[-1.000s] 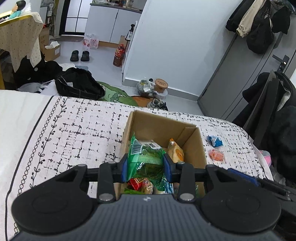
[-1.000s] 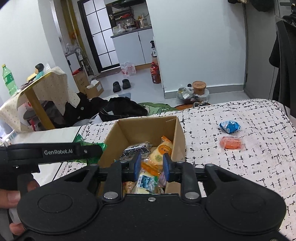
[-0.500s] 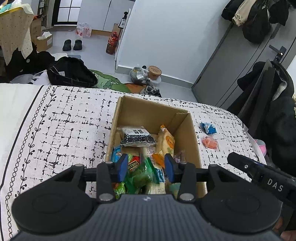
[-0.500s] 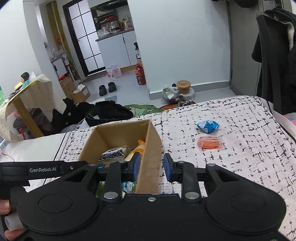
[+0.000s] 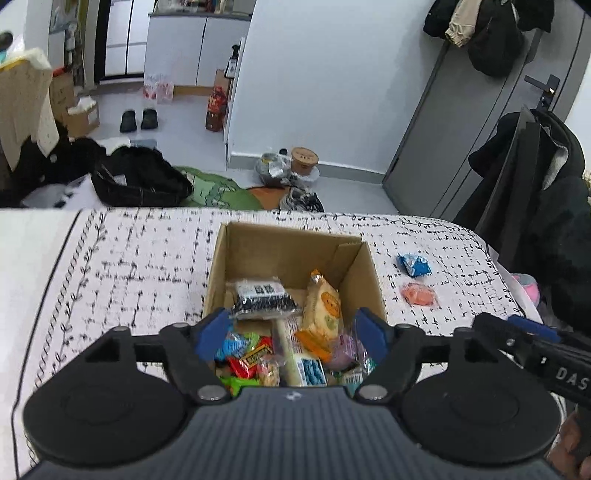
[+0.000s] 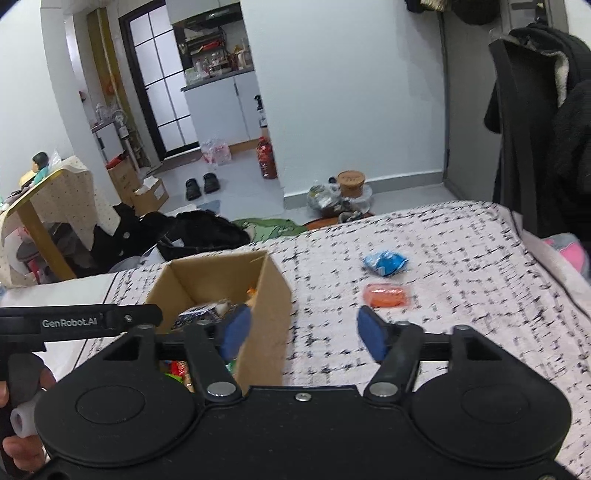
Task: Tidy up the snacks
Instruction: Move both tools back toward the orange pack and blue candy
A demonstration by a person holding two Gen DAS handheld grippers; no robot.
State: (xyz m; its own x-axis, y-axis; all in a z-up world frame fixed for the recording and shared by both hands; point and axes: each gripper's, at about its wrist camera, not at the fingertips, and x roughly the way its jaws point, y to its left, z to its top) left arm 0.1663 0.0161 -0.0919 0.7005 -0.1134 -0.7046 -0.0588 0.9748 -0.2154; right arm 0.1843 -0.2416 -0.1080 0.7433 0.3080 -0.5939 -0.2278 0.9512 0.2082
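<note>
Box (image 5: 295,254) beneath left tool (image 5: 291,330) (jaws opening, nothing gripped).

This is a home, a small flat. There is a bed (image 6: 461,258) with a black and white cover, slippers (image 6: 201,185) on the floor, coats (image 5: 487,33) hanging on a door, a bag (image 5: 138,181) on the floor, and kitchen cupboards (image 6: 221,107) behind a glass door
</note>
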